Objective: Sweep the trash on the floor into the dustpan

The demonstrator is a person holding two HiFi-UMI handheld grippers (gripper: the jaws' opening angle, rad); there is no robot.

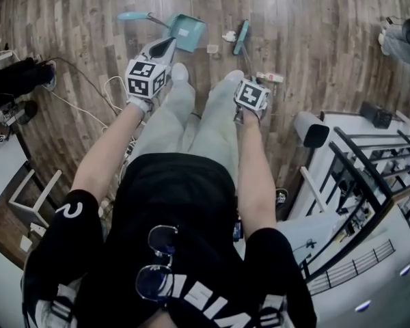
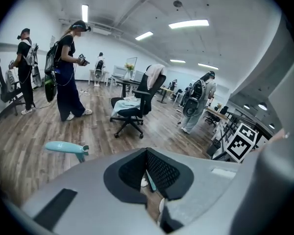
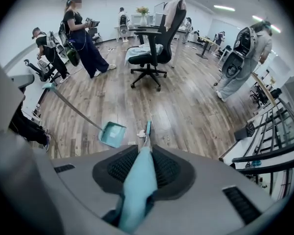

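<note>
Left gripper's (image 1: 165,44) jaws stand narrowly apart, seemingly empty, the dustpan (image 1: 187,31) just ahead with its mouth facing the trash (image 1: 229,37). Right gripper's (image 1: 248,80) jaws clamp the broom (image 1: 241,36) handle, its brush head beyond them beside the trash, ready to sweep.

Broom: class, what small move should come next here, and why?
Probably a short stroke of the broom to the person's left, toward the dustpan. The right tongs clamp its handle, and the white scrap lies between the brush head and the dustpan's open mouth.
</note>
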